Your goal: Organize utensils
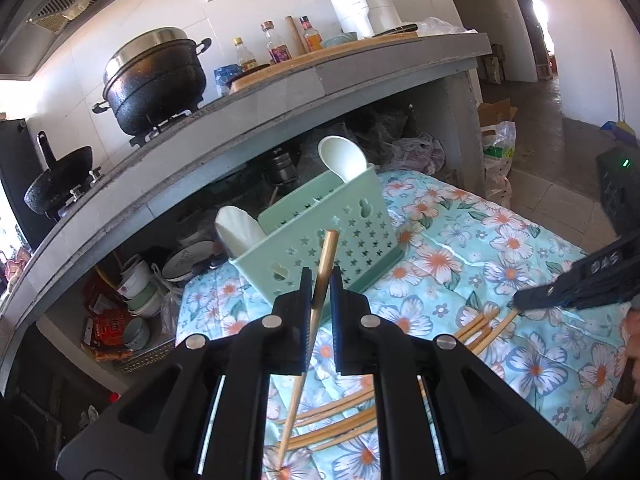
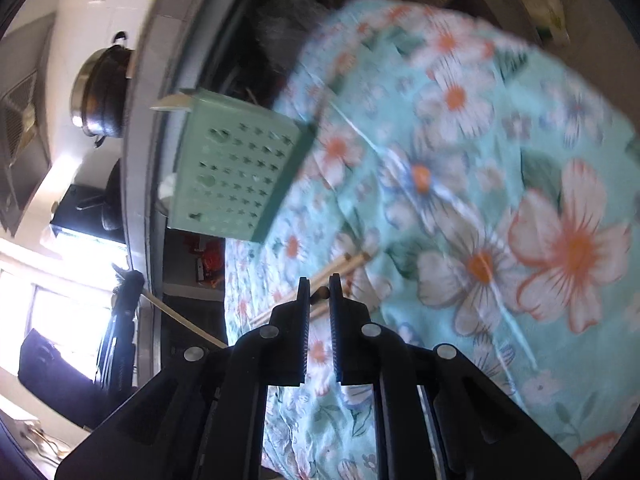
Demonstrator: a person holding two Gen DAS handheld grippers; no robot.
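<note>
Chopsticks: one chopstick (image 1: 320,292) is pinched between the nearly closed jaws of the left gripper (image 1: 321,280), tilted, top end up toward the caddy, lower end down near the cloth at bottom of left wrist view. More loose chopsticks (image 1: 340,420) lie on the floral cloth (image 1: 500,248) just under and behind that gripper; another bunch (image 1: 480,326) lies to the right, near the tip of the right gripper (image 1: 520,304), which enters from the right edge. In the right wrist view (blurred, rolled) the right gripper (image 2: 319,292) has jaws drawn nearly together on the end of a chopstick (image 2: 320,294); contact w/ pads looks likely but blur limits certainty. Several chopsticks (image 2: 348,264) lie on the cloth just beyond its tips. Farther out, the mint-green caddy (image 1: 320,236) w/ star cut-outs stands on the cloth, holding two white spoons (image 1: 342,158), one at each end. Beyond it: a grey counter (image 1: 280,92) w/ a black pot (image 1: 156,80), a wok (image 1: 60,184), bottles (image 1: 276,42), and bowls (image 1: 140,292) stacked beneath.
</note>
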